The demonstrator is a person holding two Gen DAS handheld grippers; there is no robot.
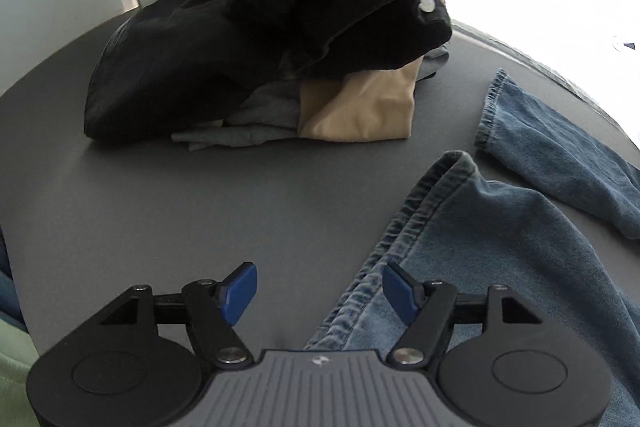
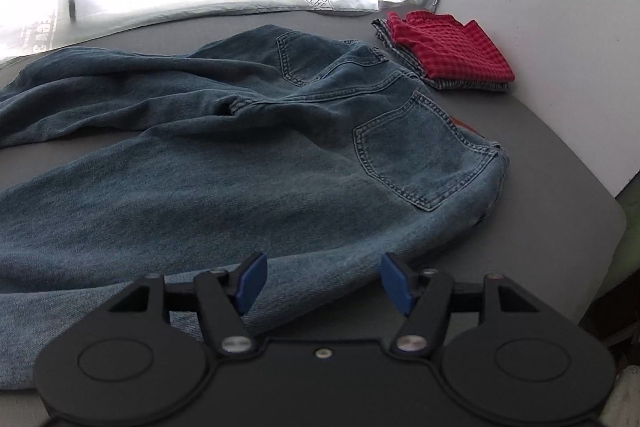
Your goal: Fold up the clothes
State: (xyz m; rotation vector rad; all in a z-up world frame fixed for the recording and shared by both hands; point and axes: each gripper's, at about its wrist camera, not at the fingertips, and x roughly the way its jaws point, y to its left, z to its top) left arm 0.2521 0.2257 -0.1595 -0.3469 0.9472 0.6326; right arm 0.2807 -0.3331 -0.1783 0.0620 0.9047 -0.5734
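Grippers [image 1: 320, 293] [image 2: 322, 281] spread above jeans [image 2: 240, 167]

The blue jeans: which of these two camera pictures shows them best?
The right wrist view. There the blue jeans lie spread across the grey table, seat and back pockets showing. The left wrist view catches only their leg ends and hems.

Blue denim jeans [image 2: 248, 155] lie spread and rumpled on a grey surface, back pockets facing up, legs stretching leftward and apart. In the left wrist view, one hemmed leg end [image 1: 560, 147] lies flat beside the other.
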